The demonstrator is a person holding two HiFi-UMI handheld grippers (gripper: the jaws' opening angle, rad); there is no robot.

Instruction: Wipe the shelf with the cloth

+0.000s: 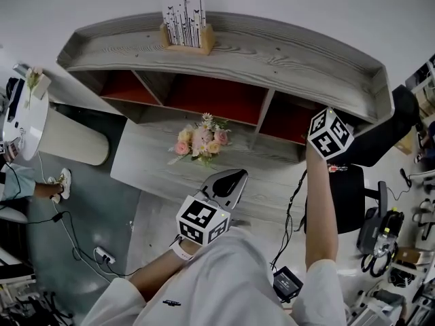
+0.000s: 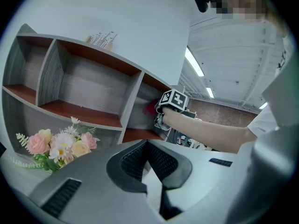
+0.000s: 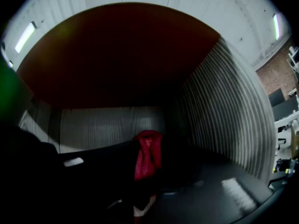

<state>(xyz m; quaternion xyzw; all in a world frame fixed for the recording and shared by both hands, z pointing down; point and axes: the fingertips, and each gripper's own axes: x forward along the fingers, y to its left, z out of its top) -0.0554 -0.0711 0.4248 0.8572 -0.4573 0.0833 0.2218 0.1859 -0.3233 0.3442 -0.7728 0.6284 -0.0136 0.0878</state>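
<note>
The grey wooden shelf (image 1: 285,56) has several compartments with red-brown floors (image 2: 79,113). My right gripper (image 3: 148,141) is inside the rightmost compartment, shut on a red cloth (image 3: 147,155) close to the back wall. In the head view only its marker cube (image 1: 329,133) shows at the compartment's mouth. The left gripper view shows the cloth (image 2: 150,107) as a red patch ahead of that cube. My left gripper (image 1: 234,176) hovers over the lower ledge near the flowers. Its jaws are shut (image 2: 146,144) and hold nothing.
A pink and cream flower bunch (image 1: 202,140) lies on the lower ledge (image 1: 149,161). A card holder (image 1: 185,22) stands on the shelf top. A black office chair (image 1: 353,195) is at the right. Cables and a power strip (image 1: 102,255) lie on the floor.
</note>
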